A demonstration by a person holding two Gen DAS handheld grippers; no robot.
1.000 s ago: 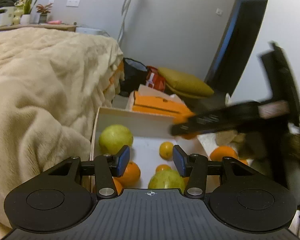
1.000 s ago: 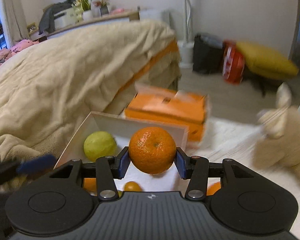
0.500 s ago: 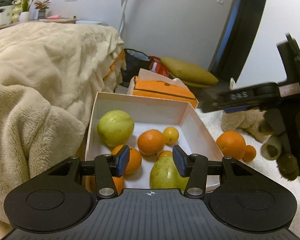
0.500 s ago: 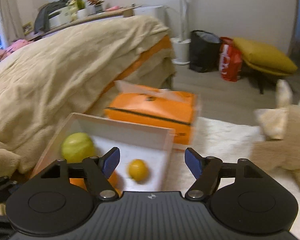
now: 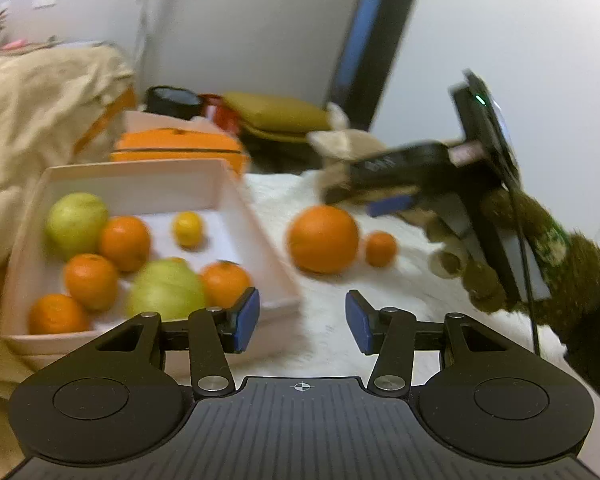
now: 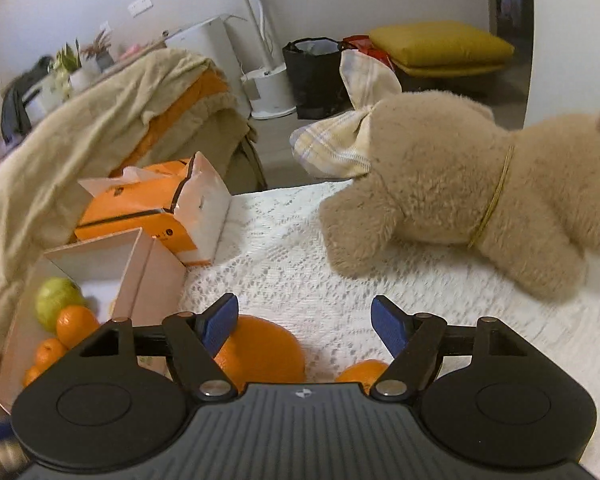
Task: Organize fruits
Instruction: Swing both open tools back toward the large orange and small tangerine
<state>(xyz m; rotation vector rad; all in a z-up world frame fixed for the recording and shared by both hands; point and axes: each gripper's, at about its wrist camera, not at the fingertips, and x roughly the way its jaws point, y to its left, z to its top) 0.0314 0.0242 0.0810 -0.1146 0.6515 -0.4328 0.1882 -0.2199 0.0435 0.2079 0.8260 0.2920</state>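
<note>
A shallow white box (image 5: 256, 216) holds two green apples, several oranges and a small yellow citrus (image 5: 187, 229). It also shows in the right wrist view (image 6: 148, 264). A large orange (image 5: 323, 238) and a small orange (image 5: 381, 249) lie on the white lace cloth right of the box. My left gripper (image 5: 302, 321) is open and empty, near the box's front right corner. My right gripper (image 6: 303, 325) is open and empty, just above the large orange (image 6: 260, 354) and the small orange (image 6: 360, 371). The right gripper also shows in the left wrist view (image 5: 388, 184).
A tan plush bear (image 6: 480, 196) lies on the lace cloth (image 6: 284, 248) to the right. An orange tissue box (image 6: 152, 208) stands behind the white box. A beige blanket (image 6: 60, 152) is heaped on the left. A black bag and yellow cushions sit on the floor behind.
My right gripper opened and let go of the orange, which now lies in the box. It then swung right, down over the two loose oranges. My left gripper moved right and opened wider.
</note>
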